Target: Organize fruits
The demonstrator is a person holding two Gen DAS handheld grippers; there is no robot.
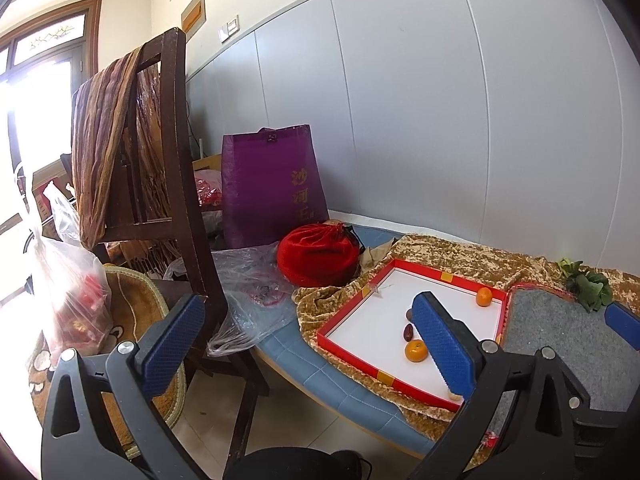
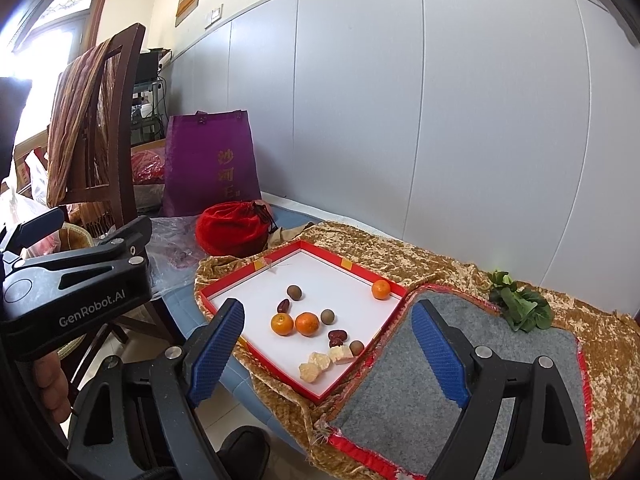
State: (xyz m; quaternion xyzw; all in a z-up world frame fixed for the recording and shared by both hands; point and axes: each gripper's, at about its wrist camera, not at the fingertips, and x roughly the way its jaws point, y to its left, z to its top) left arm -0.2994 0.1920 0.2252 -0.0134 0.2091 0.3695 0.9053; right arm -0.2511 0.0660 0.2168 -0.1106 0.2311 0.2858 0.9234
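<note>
A red-rimmed white tray (image 2: 360, 276) lies on a gold cloth (image 2: 400, 248). It holds small oranges: two side by side (image 2: 307, 323) and one in the far corner (image 2: 381, 289), with brown longans (image 2: 294, 292), red dates (image 2: 283, 306) and pale yellow chunks (image 2: 320, 361). My right gripper (image 2: 328, 354) is open and empty, held above the tray's near edge. My left gripper (image 1: 308, 344) is open and empty, left of the tray (image 1: 460, 280), over the table edge. Its right finger hides part of the tray. An orange (image 1: 416, 351) shows beside it.
A grey felt mat (image 2: 440, 380) lies right of the tray. Green leaves (image 2: 520, 304) rest behind it. A red drawstring pouch (image 2: 236, 232), a purple bag (image 2: 212, 160), plastic bags (image 1: 256, 280) and a wooden chair (image 1: 176, 160) stand to the left. A grey wall runs behind.
</note>
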